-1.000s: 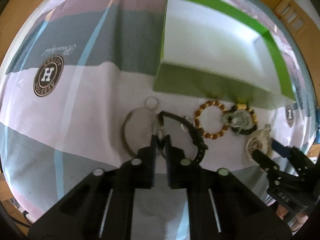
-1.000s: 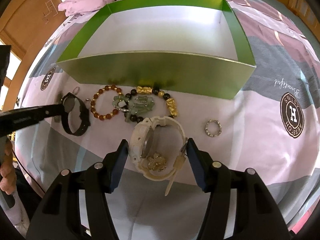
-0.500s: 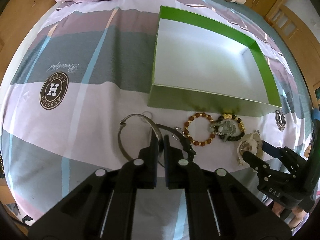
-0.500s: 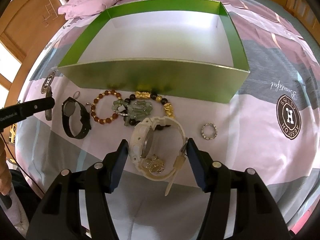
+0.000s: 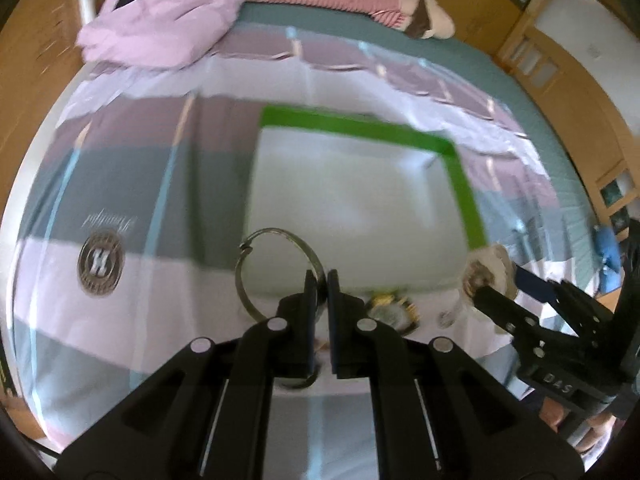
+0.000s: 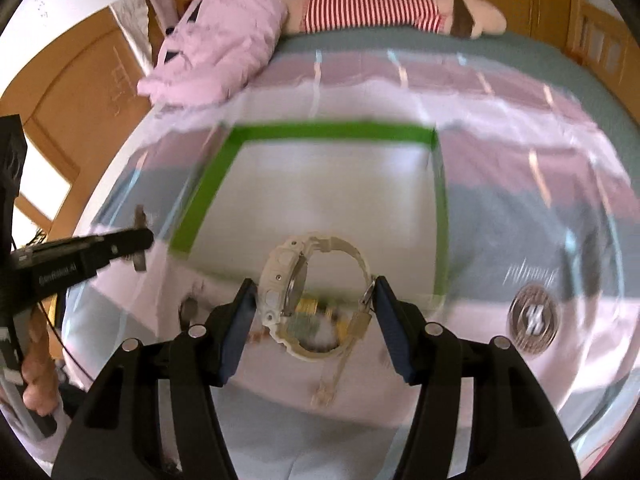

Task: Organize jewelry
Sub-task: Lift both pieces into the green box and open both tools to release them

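Whereas half a second ago both loads sat low over the bedspread [image 5: 132, 344], each pair of tongs has now risen and swung toward the green box [image 5: 460, 184], whose white floor fills the middle of both views. Left tongs [image 5: 318, 280]: jaws almost together, clamped on the rim of a thin silver bangle [image 5: 256, 240], which stands up and left of the tips, in front of the box's near wall. Right tongs [image 6: 312, 300]: jaws wide, pressed against either side of a white wristwatch [image 6: 292, 280]; its case lies against the left finger, its loose strap tail hangs below. Remaining pieces, among them a gold-and-dark bead bracelet [image 5: 390, 308], lie blurred on the bedspread under the tongs. Judgement: two items are lifted and in transit; release into the box comes next.
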